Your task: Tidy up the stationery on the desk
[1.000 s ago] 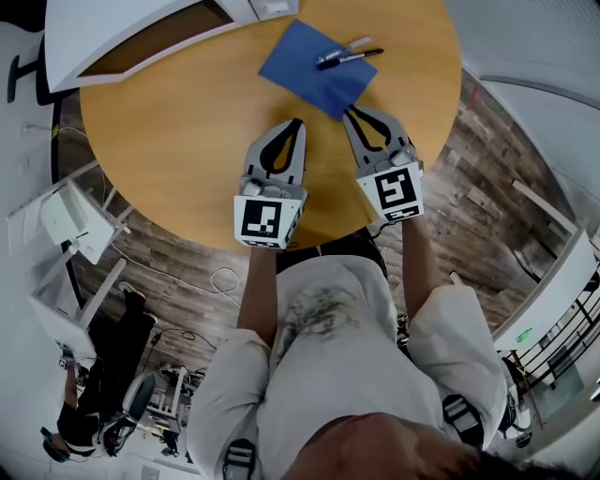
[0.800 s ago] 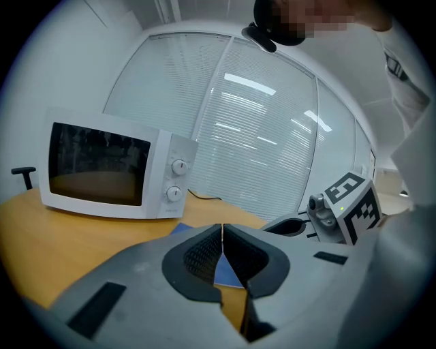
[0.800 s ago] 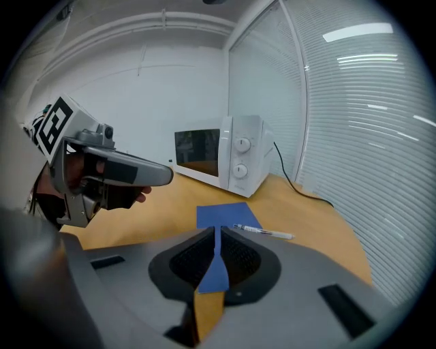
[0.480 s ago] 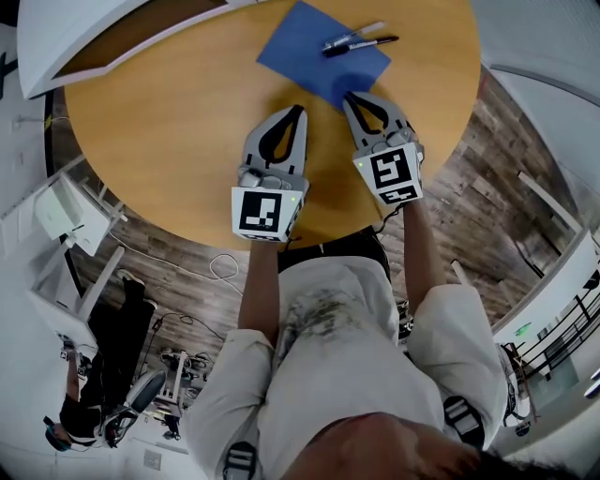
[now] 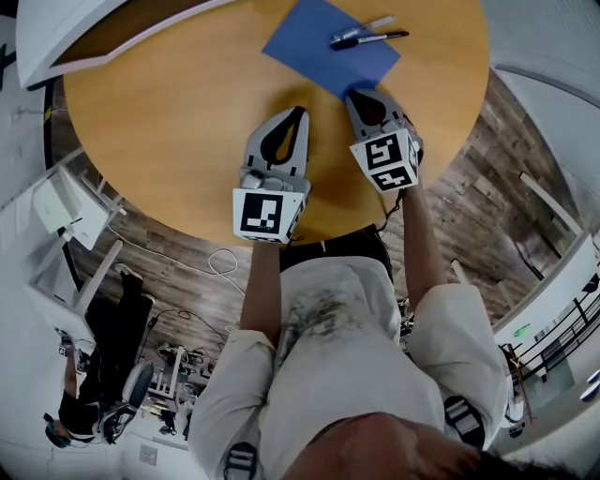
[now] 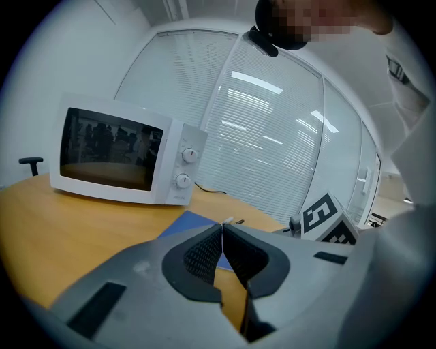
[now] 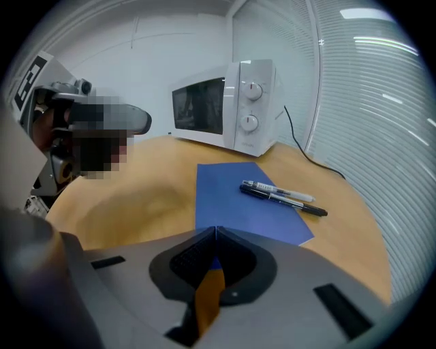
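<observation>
**Right gripper dips to the blue sheet's near corner**

Since a second ago the right gripper (image 5: 359,93) has tipped steeply down and its marker cube has slid toward the blue sheet (image 5: 314,47); the left gripper (image 5: 300,111) has hardly shifted. Both have their jaws pressed together with nothing between them.

The right gripper's tip now sits at the sheet's near corner; whether it touches the sheet cannot be told. The left gripper lies beside it, at its 9 o'clock, over bare wood of the round wooden table (image 5: 169,122).

The sheet lies at the table's 12 to 1 o'clock. On its far right part rest a clear pen (image 5: 364,29) and a black marker (image 5: 370,39), side by side and touching or nearly so. From the right gripper they lie at 1 o'clock, with plain blue sheet between tip and pens.

A microwave (image 7: 225,105) stands at the table's 10 to 11 o'clock, well apart from the sheet, and its cord (image 7: 300,153) trails off along the table's edge past the blinds (image 7: 368,102). On the plank floor (image 5: 469,178) at 8 o'clock stands a white chair (image 5: 70,220).
</observation>
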The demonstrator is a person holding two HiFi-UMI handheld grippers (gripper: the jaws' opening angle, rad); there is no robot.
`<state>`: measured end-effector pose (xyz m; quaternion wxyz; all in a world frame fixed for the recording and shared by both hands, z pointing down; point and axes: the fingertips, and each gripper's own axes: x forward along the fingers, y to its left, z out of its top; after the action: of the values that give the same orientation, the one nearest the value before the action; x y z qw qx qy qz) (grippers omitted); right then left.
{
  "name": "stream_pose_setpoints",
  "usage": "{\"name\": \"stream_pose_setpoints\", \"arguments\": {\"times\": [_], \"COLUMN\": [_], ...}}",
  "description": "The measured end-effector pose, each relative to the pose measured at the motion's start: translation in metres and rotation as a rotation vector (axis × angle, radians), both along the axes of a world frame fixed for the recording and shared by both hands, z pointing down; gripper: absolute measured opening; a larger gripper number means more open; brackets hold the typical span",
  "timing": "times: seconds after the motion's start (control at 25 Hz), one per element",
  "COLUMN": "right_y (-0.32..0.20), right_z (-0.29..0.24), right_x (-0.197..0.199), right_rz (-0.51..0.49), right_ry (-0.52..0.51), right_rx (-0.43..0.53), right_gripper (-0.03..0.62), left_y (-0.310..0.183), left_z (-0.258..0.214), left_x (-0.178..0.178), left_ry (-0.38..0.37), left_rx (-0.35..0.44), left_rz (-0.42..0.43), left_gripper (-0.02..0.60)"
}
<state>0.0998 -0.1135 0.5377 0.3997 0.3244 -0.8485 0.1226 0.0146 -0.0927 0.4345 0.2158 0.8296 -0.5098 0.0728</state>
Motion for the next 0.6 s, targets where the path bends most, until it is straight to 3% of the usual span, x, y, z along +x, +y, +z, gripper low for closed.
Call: {"name": "stream_pose_setpoints", "arguments": {"times": [0.6], "right_y": [0.040], "right_z": [0.004], "right_x": [-0.039], "right_rz": [-0.079], "right_ry": [-0.014], "right_rx": [-0.038], "right_gripper": [0.063], "left_y": [0.038], "left_z": [0.002], "left_x": [-0.029], "left_ry": [0.003], "left_rx": [-0.011], "left_rz": [-0.057], "left_gripper": [0.012]}}
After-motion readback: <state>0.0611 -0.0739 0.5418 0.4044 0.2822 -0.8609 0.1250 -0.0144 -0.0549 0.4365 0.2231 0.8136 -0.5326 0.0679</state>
